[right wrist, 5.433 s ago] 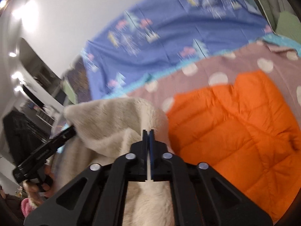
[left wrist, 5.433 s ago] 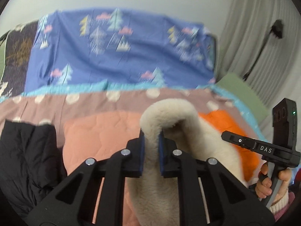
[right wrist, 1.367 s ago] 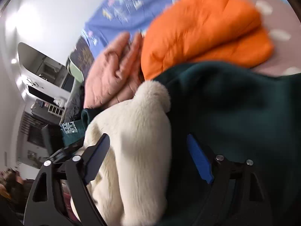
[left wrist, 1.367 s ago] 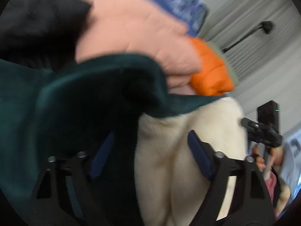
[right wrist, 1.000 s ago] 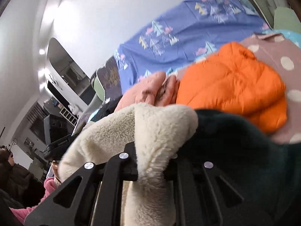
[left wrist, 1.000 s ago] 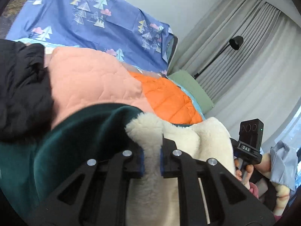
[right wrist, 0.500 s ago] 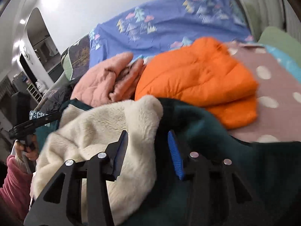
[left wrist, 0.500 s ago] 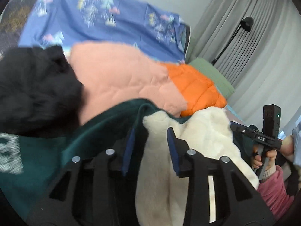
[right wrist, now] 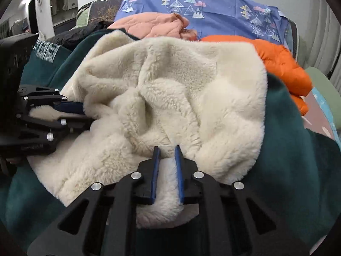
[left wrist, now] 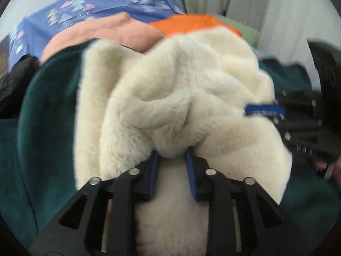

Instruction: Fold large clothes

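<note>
A dark green jacket (right wrist: 298, 149) with a cream fleece lining (right wrist: 170, 85) lies bunched on the bed, lining up. My left gripper (left wrist: 171, 164) points down into the heap. Its jaws are closing and pinch a fold of the fleece (left wrist: 181, 85) at the pad tips. My right gripper (right wrist: 166, 160) is also closing, with a thin ridge of fleece pressed between its blue pads. Each gripper shows in the other's view: the left gripper (right wrist: 85, 115) bites the fleece's left edge, and the right one's blue pad (left wrist: 264, 109) bites the right edge. The green shell (left wrist: 46, 106) wraps around the lining.
Behind the jacket lie a pink quilted coat (right wrist: 153, 24), an orange puffer coat (right wrist: 283, 64) and a black garment (left wrist: 12, 85). A blue tree-print sheet (right wrist: 223, 6) covers the bed's far side. A green pillow (right wrist: 324, 85) and curtains (left wrist: 266, 10) are at the right.
Both grippers have dropped onto the fleece heap and drawn nearer each other. Their jaws, wider apart half a second ago, have narrowed onto folds of the lining.
</note>
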`<state>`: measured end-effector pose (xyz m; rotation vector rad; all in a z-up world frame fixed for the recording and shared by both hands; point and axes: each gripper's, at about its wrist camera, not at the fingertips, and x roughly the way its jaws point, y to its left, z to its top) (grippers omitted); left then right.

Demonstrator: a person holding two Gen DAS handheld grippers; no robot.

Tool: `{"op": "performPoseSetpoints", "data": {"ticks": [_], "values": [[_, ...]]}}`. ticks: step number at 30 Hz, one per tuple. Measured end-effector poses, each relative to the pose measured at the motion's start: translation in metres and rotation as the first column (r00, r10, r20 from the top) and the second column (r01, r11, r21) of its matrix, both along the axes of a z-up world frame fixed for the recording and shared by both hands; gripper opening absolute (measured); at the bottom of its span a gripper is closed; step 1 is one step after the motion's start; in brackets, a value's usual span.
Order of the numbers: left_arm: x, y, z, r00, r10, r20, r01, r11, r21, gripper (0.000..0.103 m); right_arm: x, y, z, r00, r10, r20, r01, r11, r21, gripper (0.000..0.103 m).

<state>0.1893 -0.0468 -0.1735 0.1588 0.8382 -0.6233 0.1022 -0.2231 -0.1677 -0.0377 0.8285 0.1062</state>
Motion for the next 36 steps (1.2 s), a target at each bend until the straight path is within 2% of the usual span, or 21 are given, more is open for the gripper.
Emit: {"op": "performPoseSetpoints", "data": {"ticks": [1,3,4,5,6,7,8,10,15,16,18,19,20,22,26,29,30,31,32,33,36], "values": [[-0.002,0.005,0.008,1.000,0.007,-0.004,-0.007,1.000,-0.021,0.025,-0.006,-0.003,0.014,1.000,-0.020,0.016,0.019,0.999,0.037,0.014],[-0.013,0.011,0.026,0.998,0.010,0.056,-0.009,1.000,-0.028,0.026,-0.014,0.000,0.031,0.998,-0.038,0.056,0.034,0.997,0.069,0.015],[-0.020,0.013,0.033,0.995,0.013,0.094,-0.011,1.000,-0.022,0.032,-0.018,-0.002,0.034,0.997,-0.047,0.068,0.042,0.997,0.068,0.016],[-0.023,0.014,0.032,0.994,0.014,0.109,-0.012,1.000,-0.019,0.042,-0.018,-0.003,0.027,0.996,-0.067,0.051,0.065,0.997,0.048,0.017],[-0.020,0.012,0.022,0.995,0.019,0.100,-0.020,1.000,0.012,0.046,-0.012,-0.003,0.012,0.996,-0.085,0.012,0.085,0.996,0.014,0.017],[-0.017,0.007,0.006,0.996,0.026,0.081,-0.032,0.997,0.070,0.044,-0.007,-0.003,-0.009,0.996,-0.089,-0.010,0.089,0.996,-0.033,0.016],[-0.016,0.002,-0.007,0.997,0.027,0.076,-0.035,0.993,0.113,0.043,-0.008,0.001,-0.015,0.997,-0.079,0.006,0.079,0.995,-0.057,0.016],[-0.022,-0.002,0.003,0.994,0.025,0.110,-0.038,0.992,0.120,0.042,-0.013,0.013,-0.003,0.997,-0.073,0.029,0.076,0.989,-0.125,0.016],[-0.037,0.009,0.034,0.991,0.034,0.127,-0.033,0.999,-0.009,0.047,-0.035,0.021,0.042,0.990,-0.043,0.134,0.046,0.999,-0.018,0.022],[-0.038,0.010,0.028,0.993,0.029,0.116,-0.028,1.000,-0.010,0.050,-0.033,0.023,0.037,0.991,-0.041,0.126,0.043,0.999,-0.014,0.028],[-0.027,0.005,0.005,0.997,0.041,0.071,-0.046,0.997,0.060,0.051,-0.015,0.023,-0.005,0.998,-0.068,-0.016,0.068,0.998,-0.016,0.031],[-0.024,0.003,-0.007,0.997,0.043,0.060,-0.048,0.995,0.091,0.048,-0.012,0.024,-0.018,0.997,-0.076,-0.030,0.075,0.997,-0.029,0.029],[-0.029,0.003,-0.004,0.997,0.041,0.071,-0.046,0.996,0.079,0.048,-0.016,0.030,-0.020,0.998,-0.067,0.008,0.068,0.996,-0.065,0.029],[-0.037,0.012,0.012,0.996,0.052,0.078,-0.054,0.998,0.027,0.048,-0.022,0.039,-0.004,0.998,-0.055,0.023,0.057,0.992,-0.111,0.029],[-0.054,0.046,0.044,0.980,0.131,0.151,-0.123,0.990,-0.063,0.054,-0.032,0.038,0.037,0.995,-0.050,0.086,0.048,0.998,0.029,0.030],[-0.054,0.087,0.055,0.949,0.273,0.158,-0.259,0.960,-0.107,0.056,-0.022,0.045,0.034,0.996,-0.036,0.084,0.030,0.997,0.067,0.033],[-0.056,0.098,0.054,0.937,0.312,0.157,-0.297,0.948,-0.111,0.056,-0.016,0.048,0.021,0.999,-0.039,0.036,0.037,0.997,0.061,0.034],[-0.056,0.112,0.053,0.922,0.356,0.150,-0.342,0.933,-0.115,0.056,-0.005,0.051,-0.006,0.996,-0.051,-0.071,0.054,0.998,0.033,0.036],[-0.056,0.130,0.050,0.900,0.414,0.132,-0.401,0.909,-0.118,0.056,-0.001,0.054,-0.021,0.994,-0.051,-0.092,0.053,0.998,0.020,0.038],[-0.052,0.142,0.048,0.886,0.448,0.121,-0.435,0.892,-0.119,0.056,-0.004,0.056,-0.023,0.998,-0.044,-0.052,0.045,0.999,0.001,0.039],[-0.056,0.190,0.040,0.817,0.568,0.098,-0.556,0.822,-0.123,0.056,-0.004,0.061,0.001,0.997,-0.042,-0.065,0.041,0.999,-0.008,0.039]]}}
